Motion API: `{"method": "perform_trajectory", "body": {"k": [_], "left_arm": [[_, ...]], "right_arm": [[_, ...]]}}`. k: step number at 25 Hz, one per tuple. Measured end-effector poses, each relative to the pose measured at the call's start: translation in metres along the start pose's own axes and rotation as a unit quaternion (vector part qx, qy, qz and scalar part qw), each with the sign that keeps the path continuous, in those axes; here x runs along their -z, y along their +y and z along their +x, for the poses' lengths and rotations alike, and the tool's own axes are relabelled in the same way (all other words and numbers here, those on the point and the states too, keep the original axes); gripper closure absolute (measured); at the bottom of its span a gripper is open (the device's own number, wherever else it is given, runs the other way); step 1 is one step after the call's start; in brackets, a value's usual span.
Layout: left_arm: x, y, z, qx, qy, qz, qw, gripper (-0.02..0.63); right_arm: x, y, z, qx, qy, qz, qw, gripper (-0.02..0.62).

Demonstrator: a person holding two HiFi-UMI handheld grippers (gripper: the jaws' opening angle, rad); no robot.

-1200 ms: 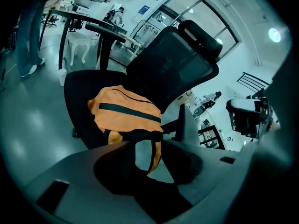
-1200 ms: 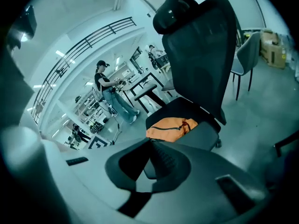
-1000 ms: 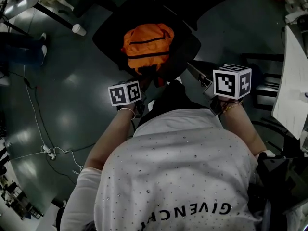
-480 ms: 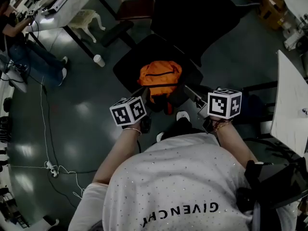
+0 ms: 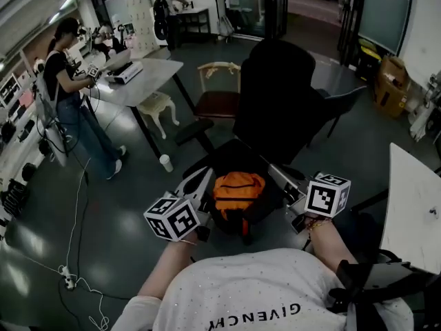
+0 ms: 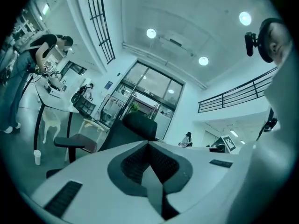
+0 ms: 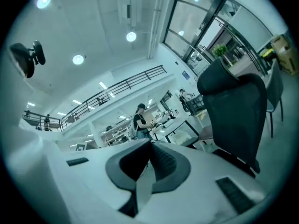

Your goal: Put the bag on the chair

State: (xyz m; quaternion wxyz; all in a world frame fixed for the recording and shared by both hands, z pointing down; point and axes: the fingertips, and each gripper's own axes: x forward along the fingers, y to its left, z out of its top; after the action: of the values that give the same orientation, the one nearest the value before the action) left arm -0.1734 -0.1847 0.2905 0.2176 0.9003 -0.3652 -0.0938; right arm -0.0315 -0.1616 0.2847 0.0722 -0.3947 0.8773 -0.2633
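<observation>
My left claw is closed with its tips pressed together and nothing between them. The right claw is closed and empty too. The orange bag lies on the seat of the black chair, toward the front edge, and I can't see what it holds. In the head view the claws flank the bag and cover the seat's side edges. A cup stands on the floor left of the chair, its inside too small to make out.

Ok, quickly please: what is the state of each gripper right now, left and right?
Left gripper: jaws closed, holding nothing.
Right gripper: jaws closed, holding nothing.
</observation>
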Motion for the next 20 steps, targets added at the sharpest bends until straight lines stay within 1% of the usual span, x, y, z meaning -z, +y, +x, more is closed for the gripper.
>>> {"method": "perform_trajectory", "body": {"k": [2, 4, 6, 8, 12, 14, 17, 20], "left_arm": [[-0.011, -0.015, -0.007, -0.012, -0.024, 0.016, 0.9995, 0.606], [-0.015, -0.034, -0.014, -0.021, -0.056, 0.026, 0.9979, 0.606], [-0.008, -0.055, -0.021, -0.024, -0.071, 0.017, 0.9971, 0.606], [0.009, -0.076, -0.027, -0.027, -0.066, 0.004, 0.9975, 0.606], [0.039, -0.118, -0.033, -0.031, -0.053, 0.007, 0.9981, 0.606], [0.05, -0.134, -0.041, -0.045, -0.062, 0.0, 0.9971, 0.606], [0.067, -0.156, -0.057, -0.068, -0.076, -0.008, 0.9948, 0.606], [0.084, -0.173, -0.07, -0.077, -0.068, -0.007, 0.9947, 0.606]], "right_arm": [[-0.012, 0.008, -0.019, -0.007, -0.003, -0.034, 0.999, 0.591], [-0.011, 0.008, -0.043, -0.002, 0.004, -0.062, 0.998, 0.591], [0.001, 0.007, -0.07, 0.004, 0.02, -0.073, 0.997, 0.591], [0.015, 0.005, -0.098, 0.01, 0.033, -0.074, 0.997, 0.591], [0.027, 0.0, -0.148, 0.022, 0.042, -0.089, 0.995, 0.591], [0.033, -0.001, -0.171, 0.027, 0.046, -0.093, 0.994, 0.591], [0.048, -0.003, -0.204, 0.032, 0.053, -0.086, 0.994, 0.591], [0.061, -0.003, -0.228, 0.034, 0.056, -0.079, 0.995, 0.591]]}}
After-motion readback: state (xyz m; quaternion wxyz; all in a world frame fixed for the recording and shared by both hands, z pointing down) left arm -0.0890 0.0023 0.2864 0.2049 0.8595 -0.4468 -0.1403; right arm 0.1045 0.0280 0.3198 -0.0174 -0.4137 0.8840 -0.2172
